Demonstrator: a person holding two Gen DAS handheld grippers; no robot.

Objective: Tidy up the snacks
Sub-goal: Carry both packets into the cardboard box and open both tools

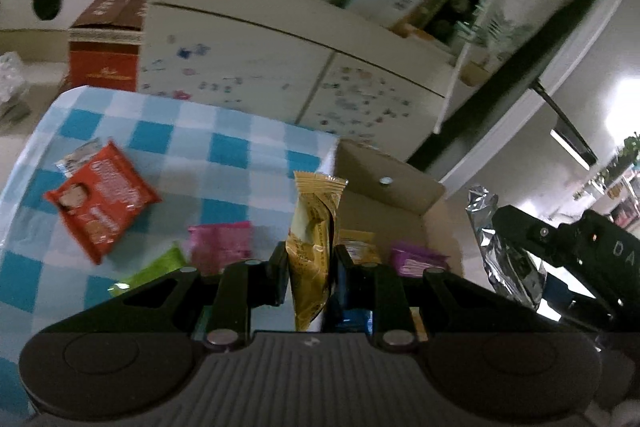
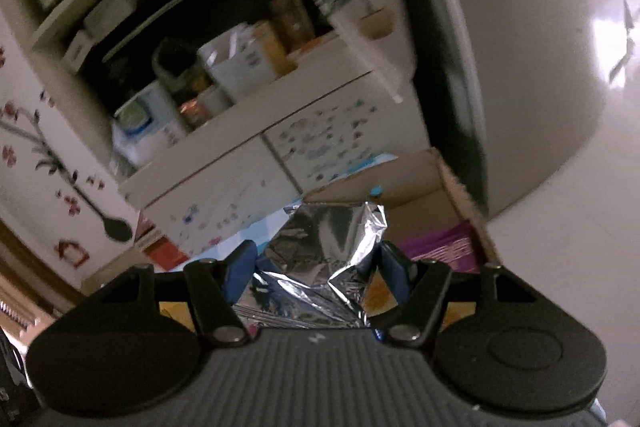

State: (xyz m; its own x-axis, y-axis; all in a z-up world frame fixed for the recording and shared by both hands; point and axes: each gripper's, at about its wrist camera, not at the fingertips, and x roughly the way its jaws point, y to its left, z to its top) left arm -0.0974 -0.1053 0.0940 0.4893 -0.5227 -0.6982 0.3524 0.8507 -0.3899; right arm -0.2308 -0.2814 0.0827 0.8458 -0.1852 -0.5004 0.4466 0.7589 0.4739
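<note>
L claw (image 1: pixel 310 259) clenched on glossy gold sachet (image 1: pixel 314 251); R claw (image 2: pixel 316 259) grasping crinkly foil pack (image 2: pixel 320 255).

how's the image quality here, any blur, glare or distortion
Left wrist view: dim, fisheye-bent edges, blurred cabinet, blown-out glare at far right; the gold snack packet stays fairly sharp. Right wrist view: heavy motion blur on the shelves, glare on the floor, bright reflections off the crumpled silver foil packet.
</note>
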